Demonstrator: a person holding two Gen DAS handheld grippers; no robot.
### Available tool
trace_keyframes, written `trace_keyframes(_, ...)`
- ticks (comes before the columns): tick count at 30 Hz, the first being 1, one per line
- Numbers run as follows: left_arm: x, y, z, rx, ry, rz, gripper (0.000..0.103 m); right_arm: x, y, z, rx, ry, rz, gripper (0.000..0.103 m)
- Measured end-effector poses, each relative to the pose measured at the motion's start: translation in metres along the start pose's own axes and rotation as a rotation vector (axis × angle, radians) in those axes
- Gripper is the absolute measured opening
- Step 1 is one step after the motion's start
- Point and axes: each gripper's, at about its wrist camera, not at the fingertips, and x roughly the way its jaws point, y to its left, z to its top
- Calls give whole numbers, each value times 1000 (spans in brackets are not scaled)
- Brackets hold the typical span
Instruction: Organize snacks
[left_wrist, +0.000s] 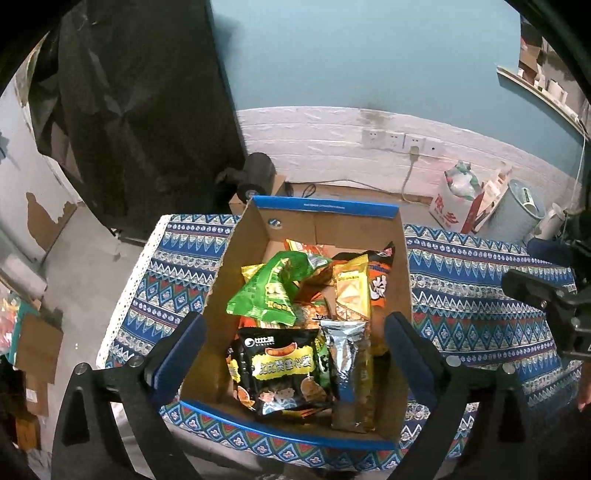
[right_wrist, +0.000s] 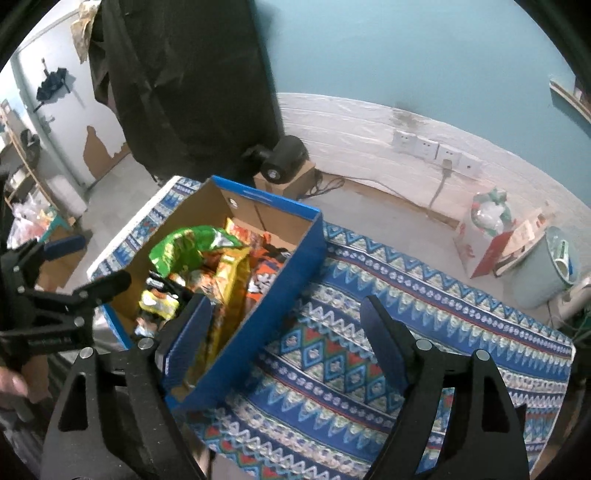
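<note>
Left wrist view: my left gripper (left_wrist: 293, 354) hangs wide and empty above the blue-rimmed cardboard box (left_wrist: 325, 205) of loose snack packets (left_wrist: 280, 369). Right gripper (right_wrist: 286, 332), also wide, straddles the box wall; descending risks tipping it.

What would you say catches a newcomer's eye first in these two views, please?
The open blue-rimmed cardboard box in the middle of the blue patterned tablecloth, heaped with snack packets. On top lie a crumpled bright green snack bag and, nearer the camera, a black snack bag with yellow lettering. The left gripper hangs open over the box, and the right gripper is open at its right wall.
</note>
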Motion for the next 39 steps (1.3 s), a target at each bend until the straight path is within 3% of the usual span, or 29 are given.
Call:
trace_keyframes(16,-5,-23,1,29,-9,2,98,-13,-28,-21,23,-8,-31,82)
trace_keyframes(39,0,-31,-2,46,12,0,98,-19,-23,-22,14,-10,-12,82)
